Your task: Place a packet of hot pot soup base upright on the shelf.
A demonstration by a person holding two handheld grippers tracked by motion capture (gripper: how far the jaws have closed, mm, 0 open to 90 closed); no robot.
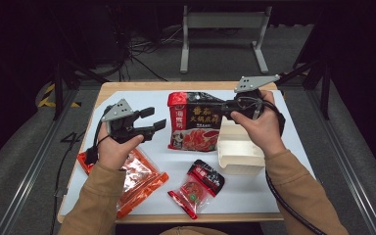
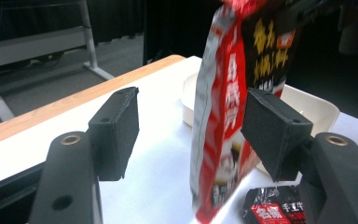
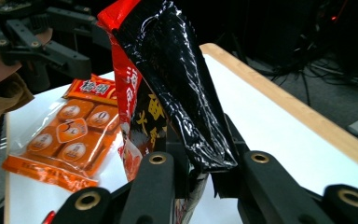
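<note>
A large red and black sauce packet (image 1: 196, 120) hangs tilted above the white mat, and my right gripper (image 1: 229, 108) is shut on its right edge. In the right gripper view the black jaws (image 3: 200, 175) pinch the packet's glossy black edge (image 3: 182, 93). My left gripper (image 1: 154, 118) stands open at the packet's left edge. In the left gripper view the packet (image 2: 223, 116) rises between the two pads (image 2: 116, 126), close to the right-hand pad, and neither pad presses on it.
A white mat (image 1: 152, 152) covers the wooden table. On it lie an orange snack packet (image 1: 139, 176) at the front left, a small red and black sachet (image 1: 198, 186) at the front middle, and a white box (image 1: 240, 152) under my right hand.
</note>
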